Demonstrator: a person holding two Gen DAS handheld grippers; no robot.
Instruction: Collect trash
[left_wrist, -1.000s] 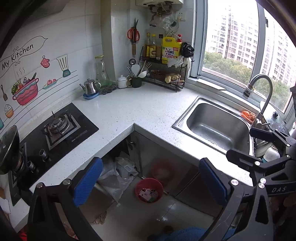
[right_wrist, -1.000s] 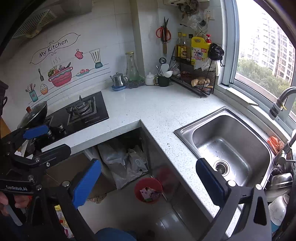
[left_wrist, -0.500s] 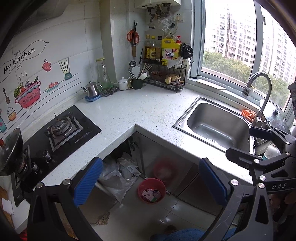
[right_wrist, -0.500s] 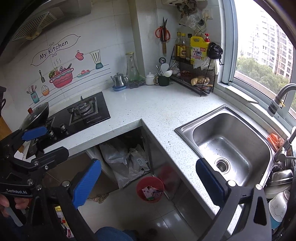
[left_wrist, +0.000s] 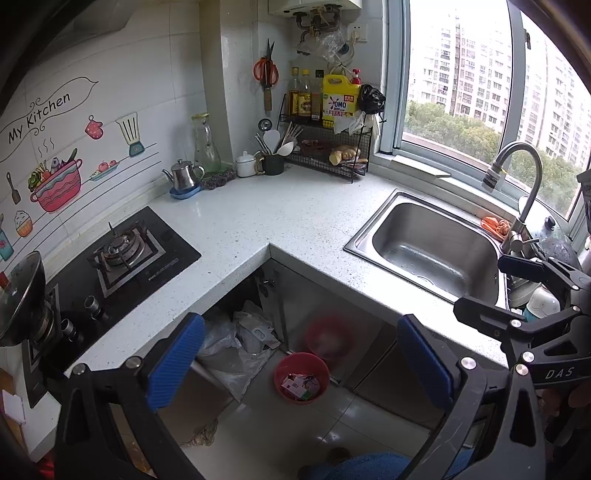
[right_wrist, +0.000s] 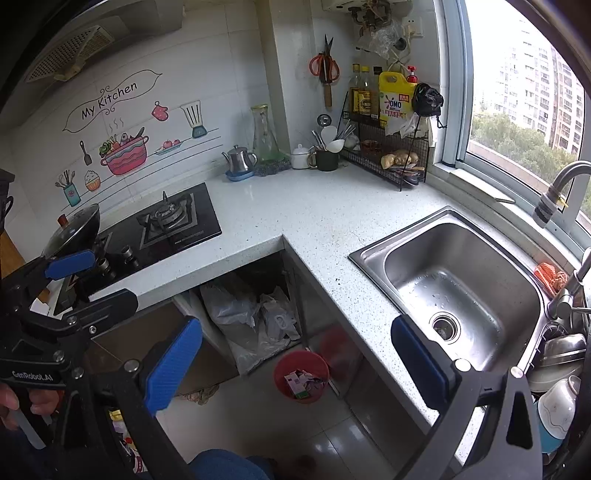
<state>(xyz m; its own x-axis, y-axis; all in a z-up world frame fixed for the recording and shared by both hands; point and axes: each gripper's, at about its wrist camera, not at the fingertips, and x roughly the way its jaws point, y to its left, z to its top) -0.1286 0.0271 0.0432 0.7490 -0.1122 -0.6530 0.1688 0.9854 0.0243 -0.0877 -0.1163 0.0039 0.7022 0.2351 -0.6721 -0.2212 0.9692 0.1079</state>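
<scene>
A small red trash bin (left_wrist: 301, 377) with paper scraps in it stands on the floor below the L-shaped white counter (left_wrist: 280, 218); it also shows in the right wrist view (right_wrist: 301, 376). My left gripper (left_wrist: 300, 362) is open and empty, held above the floor in front of the counter. My right gripper (right_wrist: 297, 360) is open and empty at a similar height. Each gripper shows at the edge of the other's view: the right one (left_wrist: 524, 288) and the left one (right_wrist: 79, 278). No loose trash shows on the counter.
A steel sink (left_wrist: 428, 247) with a tap (left_wrist: 517, 184) sits at the right, with dishes (right_wrist: 557, 362) beside it. A gas hob (left_wrist: 122, 254) and a pan (left_wrist: 18, 295) are at the left. A wire rack (left_wrist: 328, 147), a kettle (left_wrist: 183, 177) and plastic bags (left_wrist: 236, 339) under the counter are also here.
Both views have pulled back and risen slightly, so the counter and bin sit a little farther off. Both grippers stay open and empty.
</scene>
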